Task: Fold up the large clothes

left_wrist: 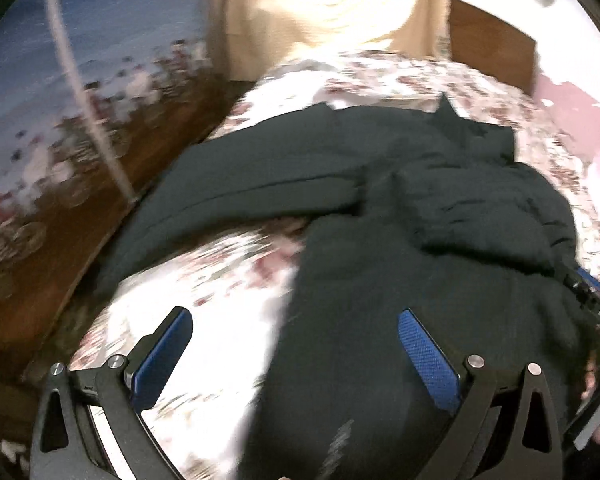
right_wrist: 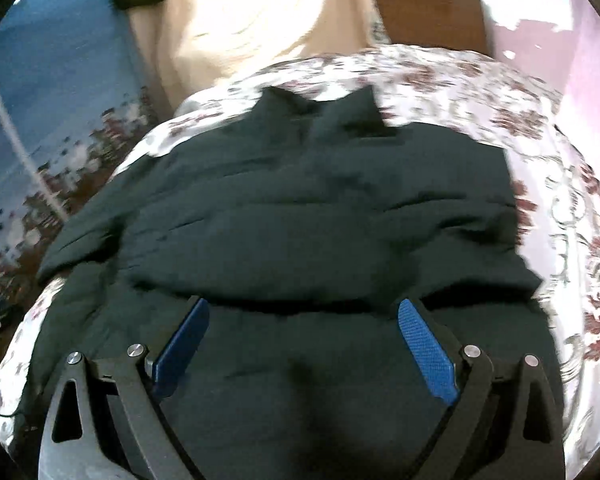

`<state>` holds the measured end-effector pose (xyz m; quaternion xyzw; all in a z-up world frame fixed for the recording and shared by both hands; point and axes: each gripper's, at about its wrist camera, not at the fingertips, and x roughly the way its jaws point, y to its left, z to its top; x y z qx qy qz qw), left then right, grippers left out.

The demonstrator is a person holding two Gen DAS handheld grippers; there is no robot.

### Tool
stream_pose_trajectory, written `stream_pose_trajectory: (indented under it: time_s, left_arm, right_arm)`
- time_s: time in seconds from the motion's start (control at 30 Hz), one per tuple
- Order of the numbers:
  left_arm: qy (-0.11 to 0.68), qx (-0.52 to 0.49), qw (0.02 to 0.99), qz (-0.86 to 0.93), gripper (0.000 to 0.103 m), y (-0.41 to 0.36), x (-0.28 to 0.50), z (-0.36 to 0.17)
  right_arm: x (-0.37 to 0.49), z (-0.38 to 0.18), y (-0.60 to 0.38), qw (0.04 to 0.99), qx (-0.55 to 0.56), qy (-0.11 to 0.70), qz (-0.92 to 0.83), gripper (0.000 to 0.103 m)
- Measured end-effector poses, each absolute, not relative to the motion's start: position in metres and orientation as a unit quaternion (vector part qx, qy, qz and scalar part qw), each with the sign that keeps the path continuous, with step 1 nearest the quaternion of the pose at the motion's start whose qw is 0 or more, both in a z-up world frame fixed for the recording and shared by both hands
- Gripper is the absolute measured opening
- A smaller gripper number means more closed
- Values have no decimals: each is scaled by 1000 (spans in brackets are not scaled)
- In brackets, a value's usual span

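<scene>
A large dark green garment [left_wrist: 440, 208] lies partly folded on a bed with a white and maroon floral cover [left_wrist: 228, 272]. One sleeve stretches out to the left. My left gripper [left_wrist: 296, 316] is open and empty, above the garment's left edge and the bare cover. The right gripper [left_wrist: 592, 304] shows at the far right of the left wrist view, against the garment's edge. In the right wrist view the garment [right_wrist: 300, 208] fills the middle, collar at the far side. My right gripper [right_wrist: 304, 312] is open, just above the near part of the garment.
A cream curtain [right_wrist: 252, 12] hangs beyond the bed. A brown wooden headboard [right_wrist: 428, 12] stands at the back right. A pink wall [right_wrist: 560, 60] is to the right. A blue patterned cloth and brown floor [left_wrist: 40, 120] lie to the left.
</scene>
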<state>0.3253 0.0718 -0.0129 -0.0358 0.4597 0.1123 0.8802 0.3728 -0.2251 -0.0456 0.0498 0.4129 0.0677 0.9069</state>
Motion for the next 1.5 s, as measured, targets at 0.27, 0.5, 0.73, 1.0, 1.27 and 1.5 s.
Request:
stream_pose_trajectory:
  time_s: [0.27, 0.5, 0.73, 1.0, 1.27, 1.5]
  left_arm:
    - [464, -13, 870, 165, 103, 118, 265, -8]
    - [463, -48, 867, 176, 103, 171, 247, -3]
    - [466, -96, 862, 174, 103, 214, 257, -14]
    - [461, -173, 853, 173, 103, 246, 294, -47]
    - [467, -276, 827, 150, 103, 277, 350, -87]
    - [471, -341, 802, 138, 103, 279, 383, -111]
  right_arm:
    - [341, -35, -133, 898, 19, 421, 129, 93]
    - [334, -19, -65, 895, -29, 416, 155, 94]
    - [359, -10, -19, 905, -65, 397, 139, 94]
    - [408, -17, -28, 918, -80, 385, 59, 94]
    - [446, -50, -54, 912, -85, 400, 25, 94]
    - [462, -79, -65, 912, -58, 405, 27, 94]
